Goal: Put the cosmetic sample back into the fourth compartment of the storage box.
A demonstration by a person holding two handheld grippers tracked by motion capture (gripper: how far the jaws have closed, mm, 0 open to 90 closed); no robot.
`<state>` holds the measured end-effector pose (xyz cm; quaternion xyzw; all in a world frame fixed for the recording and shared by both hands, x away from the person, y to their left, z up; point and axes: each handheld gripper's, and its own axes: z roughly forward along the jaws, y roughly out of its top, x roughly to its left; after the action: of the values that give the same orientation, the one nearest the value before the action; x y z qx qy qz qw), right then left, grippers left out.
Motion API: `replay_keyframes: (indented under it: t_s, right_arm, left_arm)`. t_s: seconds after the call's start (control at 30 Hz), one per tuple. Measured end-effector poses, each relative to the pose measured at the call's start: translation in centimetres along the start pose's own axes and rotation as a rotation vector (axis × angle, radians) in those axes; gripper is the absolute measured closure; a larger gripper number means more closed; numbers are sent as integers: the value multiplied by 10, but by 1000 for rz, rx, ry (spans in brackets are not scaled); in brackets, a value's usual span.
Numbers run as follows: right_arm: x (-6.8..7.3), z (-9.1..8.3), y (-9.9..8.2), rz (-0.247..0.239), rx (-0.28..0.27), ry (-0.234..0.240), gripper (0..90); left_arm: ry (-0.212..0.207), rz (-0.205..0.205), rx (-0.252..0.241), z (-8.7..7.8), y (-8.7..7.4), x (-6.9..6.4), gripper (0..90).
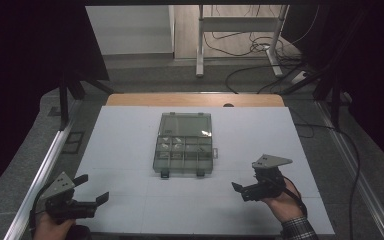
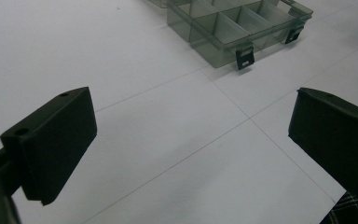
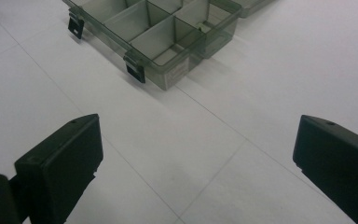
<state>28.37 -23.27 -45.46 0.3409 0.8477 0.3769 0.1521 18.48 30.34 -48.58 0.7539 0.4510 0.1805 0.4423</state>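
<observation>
Hovering low over the near part of the desk point(image 1: 130, 150), both tongs empty and wide apart: left gripper point(image 1: 91, 191) by the near left corner, right gripper point(image 1: 240, 190) toward the near right, each held in a hand and aimed inward at the middle. Lying in the centre of the desk, well apart from both grippers, a smoky transparent organizer box point(image 1: 184, 150), already opened, with its lid point(image 1: 186, 123) folded flat toward the far edge and the divided compartments turned up; whether anything small sits in the compartments, impossible to tell for sure. Seen from the left gripper view, the box point(image 2: 223, 32) at the top with two dark latches point(image 2: 244, 57) hanging on the near wall; seen from the right gripper view, the same near wall and latches point(image 3: 135, 71) again, no jaw touching them. Judged as an approach or waiting step, before any contact with the box. Most probably next: moving forward toward the box, coming low and straight at its near wall or at the lid edge, narrowing one pair of jaws enough for the thin plastic, steadying the base with the other so as not to push the light box across the smooth white surface.
</observation>
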Motion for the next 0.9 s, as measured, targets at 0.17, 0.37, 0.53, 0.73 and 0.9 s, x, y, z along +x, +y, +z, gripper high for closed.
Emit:
replay_keyframes:
  t_s: [0.17,0.37,0.53,0.73,0.9]
  right_arm:
    - [-3,-6,-7,13,1,-16,14]
    - [-4,-14,-14,26,-6,-30,14]
    - [-5,-19,-20,35,-9,-40,14]
    - [-6,-26,-25,53,-22,-50,10]
    - [-9,-32,-33,79,-26,-83,3]
  left_arm:
    - [0,0,0,0,0,0,14]
    - [-2,-4,-1,0,0,0,14]
    - [-1,-5,-1,0,0,0,14]
    - [-2,-7,-4,0,0,1,14]
    - [-2,-6,-3,0,0,1,14]
